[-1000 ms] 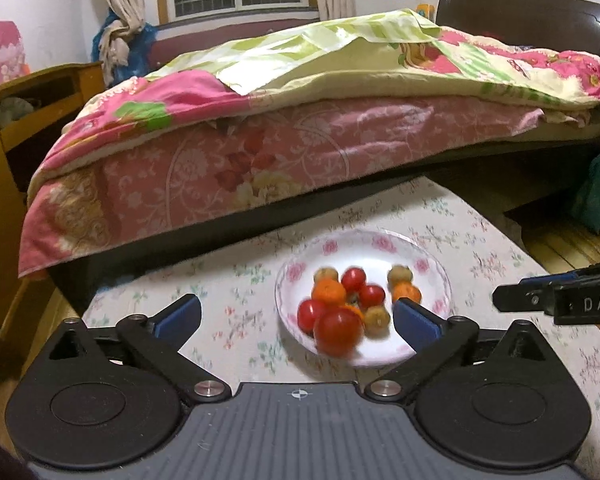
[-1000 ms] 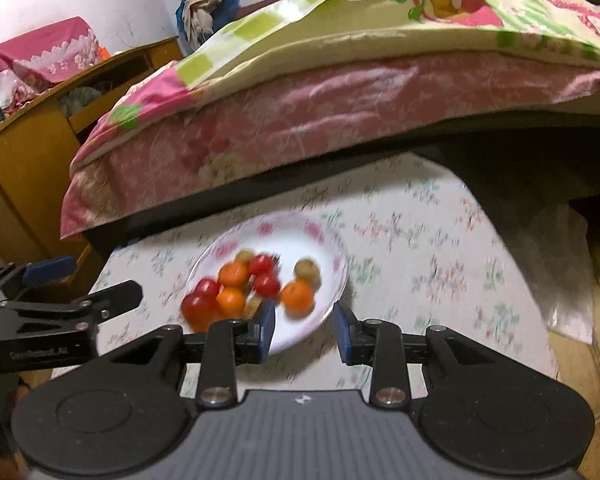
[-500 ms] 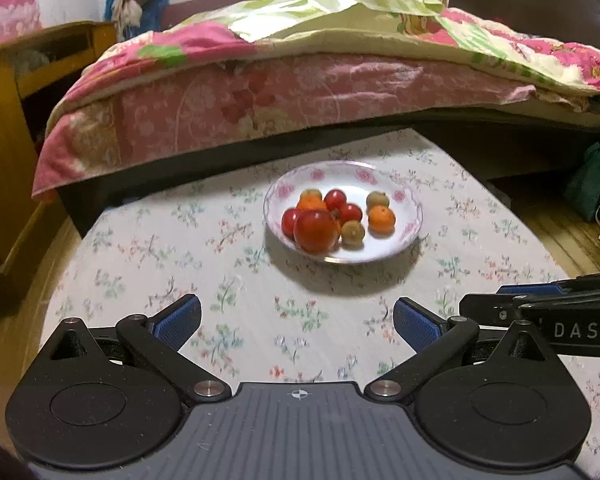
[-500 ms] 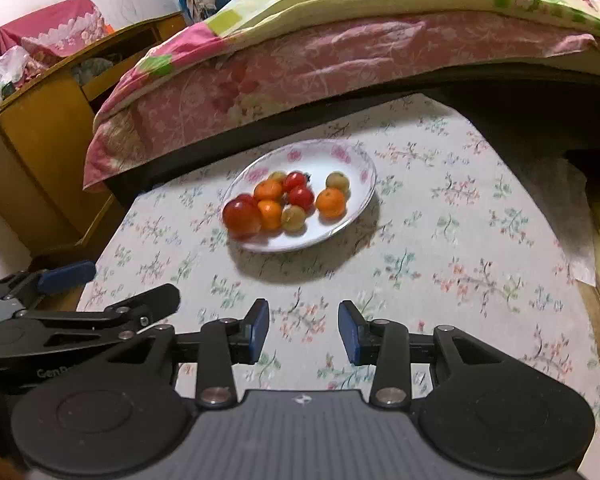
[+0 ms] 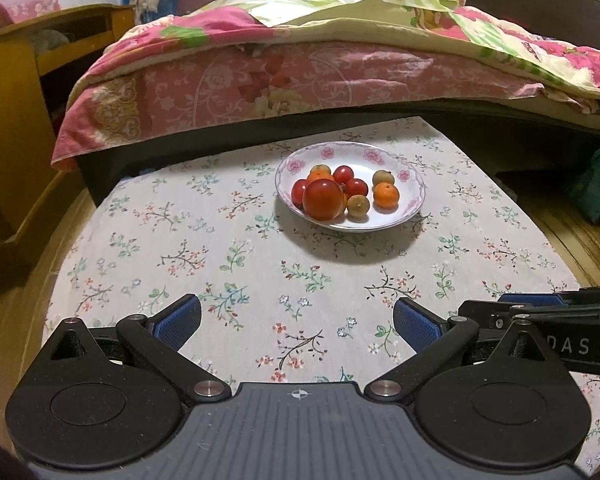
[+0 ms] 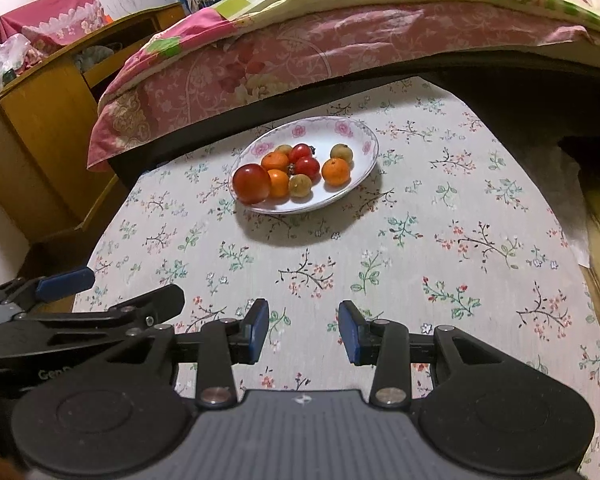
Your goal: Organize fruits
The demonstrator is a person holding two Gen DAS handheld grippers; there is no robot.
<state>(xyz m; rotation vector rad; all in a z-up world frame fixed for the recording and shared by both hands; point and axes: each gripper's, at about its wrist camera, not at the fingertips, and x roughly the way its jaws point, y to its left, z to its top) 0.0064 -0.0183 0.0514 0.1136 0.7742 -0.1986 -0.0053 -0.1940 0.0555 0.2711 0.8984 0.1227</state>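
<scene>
A white plate with pink flowers (image 5: 410, 200) (image 6: 356, 134) stands at the far side of the floral tablecloth. It holds a big red tomato (image 5: 322, 199) (image 6: 251, 183), small red tomatoes (image 5: 355, 186), oranges (image 5: 385, 195) (image 6: 335, 171) and brownish round fruits (image 5: 358, 205). My left gripper (image 5: 296, 322) is wide open and empty, well short of the plate. My right gripper (image 6: 303, 330) is open and empty, also near the table's front. Each gripper shows at the edge of the other's view.
A bed with a pink and green quilt (image 5: 340, 40) runs behind the table. A yellow wooden cabinet (image 5: 12, 120) stands at the left. Wooden floor (image 5: 572, 232) lies to the right of the table.
Both grippers have pulled back from the plate toward the table's near edge. The plate now lies farther off. The fruits have not moved.
</scene>
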